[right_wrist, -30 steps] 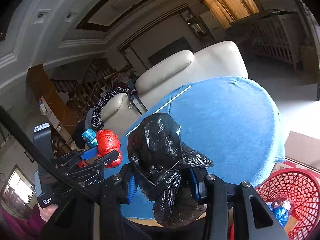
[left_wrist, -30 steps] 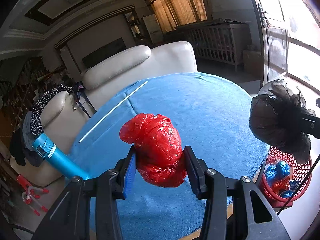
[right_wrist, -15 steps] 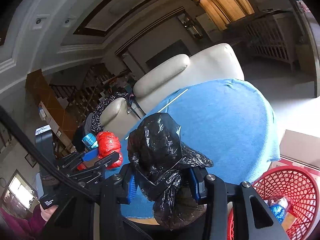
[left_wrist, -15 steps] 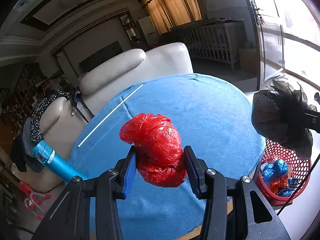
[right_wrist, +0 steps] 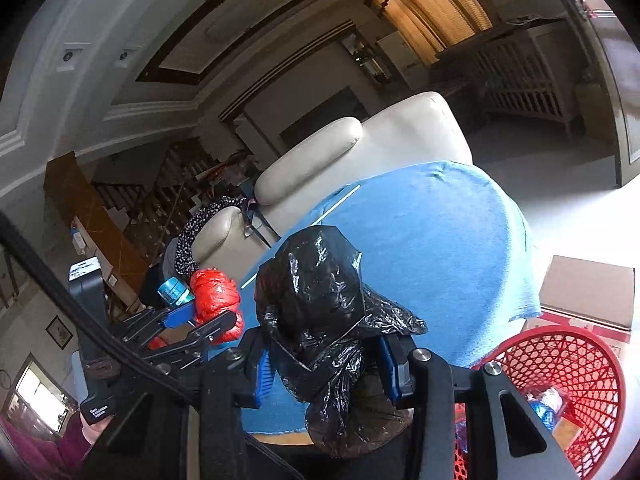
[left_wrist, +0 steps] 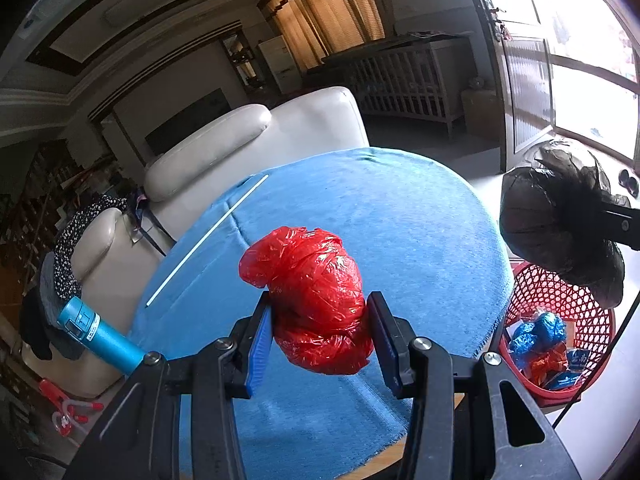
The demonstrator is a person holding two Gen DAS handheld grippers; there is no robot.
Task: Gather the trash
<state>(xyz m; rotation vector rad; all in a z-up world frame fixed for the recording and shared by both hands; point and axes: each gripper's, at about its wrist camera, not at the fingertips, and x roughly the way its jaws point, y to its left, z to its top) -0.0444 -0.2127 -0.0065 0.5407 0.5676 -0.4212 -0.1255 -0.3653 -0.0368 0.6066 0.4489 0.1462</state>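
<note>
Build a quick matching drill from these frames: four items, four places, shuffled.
Items:
1. red bag
2. black bag
3. white stick
4. blue wrappers

Places:
A. in the red basket
B. in the right gripper
C. lying on the blue cloth
D. in the left gripper

Pairs: 1-D, 2-B, 3-C, 4-A

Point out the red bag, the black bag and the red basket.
red bag [left_wrist: 316, 300], left wrist view, middle of its bundle.
black bag [right_wrist: 320, 312], right wrist view, its crinkled front.
red basket [right_wrist: 576, 364], right wrist view, mesh wall.
</note>
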